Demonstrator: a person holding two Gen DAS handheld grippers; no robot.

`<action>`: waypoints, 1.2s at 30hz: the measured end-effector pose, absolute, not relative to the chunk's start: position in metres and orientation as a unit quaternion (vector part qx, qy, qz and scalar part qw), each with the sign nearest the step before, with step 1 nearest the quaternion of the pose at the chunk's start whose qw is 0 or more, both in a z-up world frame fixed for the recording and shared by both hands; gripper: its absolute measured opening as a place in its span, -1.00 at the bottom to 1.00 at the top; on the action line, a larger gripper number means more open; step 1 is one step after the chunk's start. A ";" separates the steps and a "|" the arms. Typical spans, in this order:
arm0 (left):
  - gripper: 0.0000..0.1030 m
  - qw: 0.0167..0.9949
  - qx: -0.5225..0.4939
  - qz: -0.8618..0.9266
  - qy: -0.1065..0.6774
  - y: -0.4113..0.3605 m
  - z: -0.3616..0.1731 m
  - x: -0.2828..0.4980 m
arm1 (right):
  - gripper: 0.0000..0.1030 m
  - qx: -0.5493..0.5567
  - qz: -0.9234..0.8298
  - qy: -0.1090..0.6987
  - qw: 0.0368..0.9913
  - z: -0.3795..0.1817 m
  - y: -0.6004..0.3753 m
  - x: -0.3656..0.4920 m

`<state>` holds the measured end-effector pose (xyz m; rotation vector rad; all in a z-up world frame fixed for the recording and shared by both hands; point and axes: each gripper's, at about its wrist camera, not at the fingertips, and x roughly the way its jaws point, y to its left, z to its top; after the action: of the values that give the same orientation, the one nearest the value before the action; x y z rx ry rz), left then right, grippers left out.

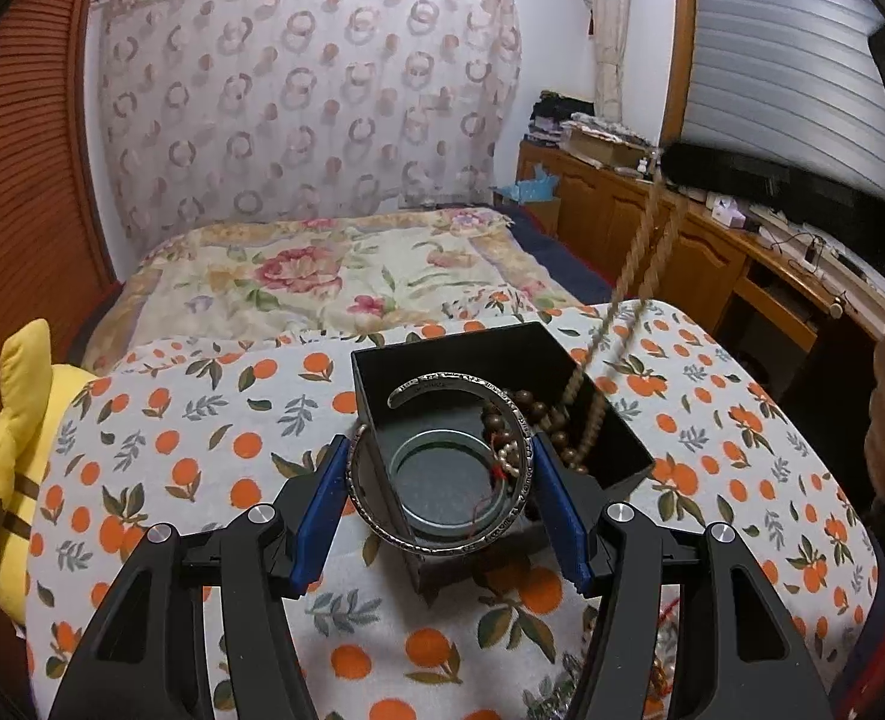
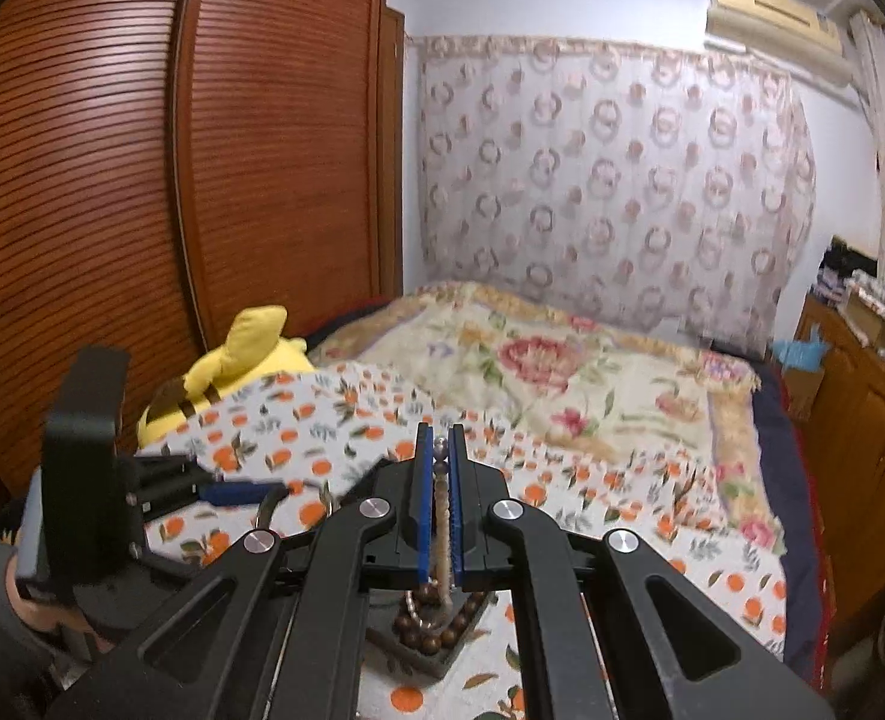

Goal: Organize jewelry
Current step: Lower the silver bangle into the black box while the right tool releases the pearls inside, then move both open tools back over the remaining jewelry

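Black box [image 1: 616, 438]: stands on the orange-print cloth [image 1: 202, 420], containing a green bangle [image 1: 442, 480] and brown beads [image 1: 538, 414]. Silver cuff bracelet [image 1: 442, 540]: your left gripper [image 1: 442, 498] has its jaws clamped on it, over the box's near corner. Pale bead strand [image 2: 440, 516]: your right gripper [image 2: 440, 504] holds it with jaws pinched together; it hangs into the box.

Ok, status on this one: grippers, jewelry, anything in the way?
Left gripper holding silver bangle over black box. Right gripper shut on pale bead strand, trailing into box. Nothing blocking.
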<state>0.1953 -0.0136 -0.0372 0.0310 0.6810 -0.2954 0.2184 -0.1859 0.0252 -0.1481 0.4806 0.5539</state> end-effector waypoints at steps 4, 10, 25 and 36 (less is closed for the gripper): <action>0.11 0.931 0.018 -0.144 0.336 -0.017 -0.038 0.206 | -0.89 -0.062 0.286 0.260 0.920 0.005 -0.188 0.225; 0.11 0.928 0.026 -0.142 0.344 -0.023 -0.040 0.225 | -0.88 -0.042 0.297 0.295 0.907 -0.018 -0.193 0.236; 0.14 0.916 0.056 -0.141 0.371 -0.046 -0.057 0.249 | -0.45 -0.033 0.269 0.303 0.914 -0.034 -0.223 0.230; 0.24 0.925 0.065 -0.146 0.344 -0.042 -0.039 0.205 | -0.45 -0.043 0.268 0.302 0.914 -0.045 -0.227 0.181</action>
<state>0.2051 -0.0425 -0.0391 0.1332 0.7067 -0.3003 0.1805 -0.2266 -0.0453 -0.0881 0.6228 0.5515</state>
